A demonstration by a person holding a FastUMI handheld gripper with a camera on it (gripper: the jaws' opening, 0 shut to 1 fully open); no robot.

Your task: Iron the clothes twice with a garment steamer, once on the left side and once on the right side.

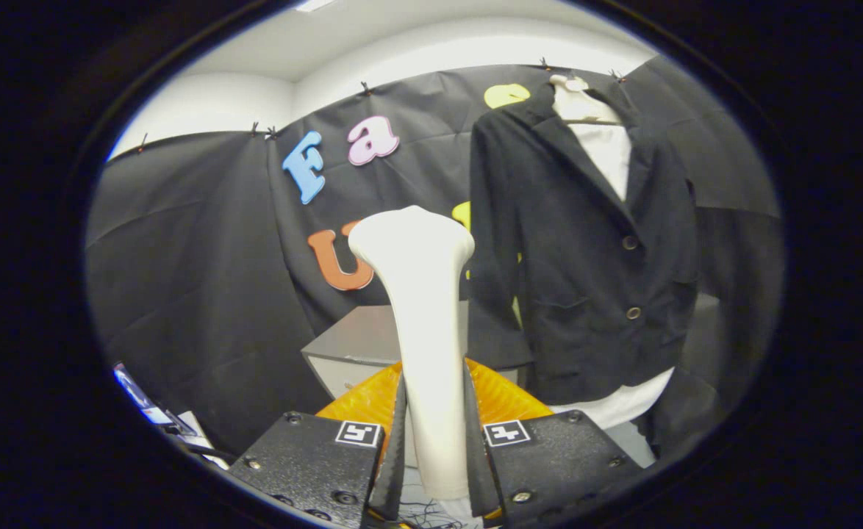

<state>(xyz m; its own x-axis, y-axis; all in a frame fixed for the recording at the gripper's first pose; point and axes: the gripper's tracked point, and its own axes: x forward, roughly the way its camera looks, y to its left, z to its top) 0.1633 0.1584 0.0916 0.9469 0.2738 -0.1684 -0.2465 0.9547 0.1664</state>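
Observation:
A white garment steamer (pixel 424 323) stands upright between my fingers, its wide head at the top and its handle pinched from both sides. My gripper (pixel 435 448) is shut on that handle. Beyond the fingers and to their right a black jacket (pixel 586 257) hangs over a white shirt (pixel 608 158) on a hanger against the booth wall. The steamer head is left of the jacket's sleeve and apart from the cloth. The shirt's hem (pixel 615 404) shows below the jacket.
An orange ribbed piece (pixel 501 400) sits just behind the steamer handle. A grey box or cabinet (pixel 354 345) stands below the jacket's left sleeve. Some papers or a device (pixel 156 415) lie low on the left.

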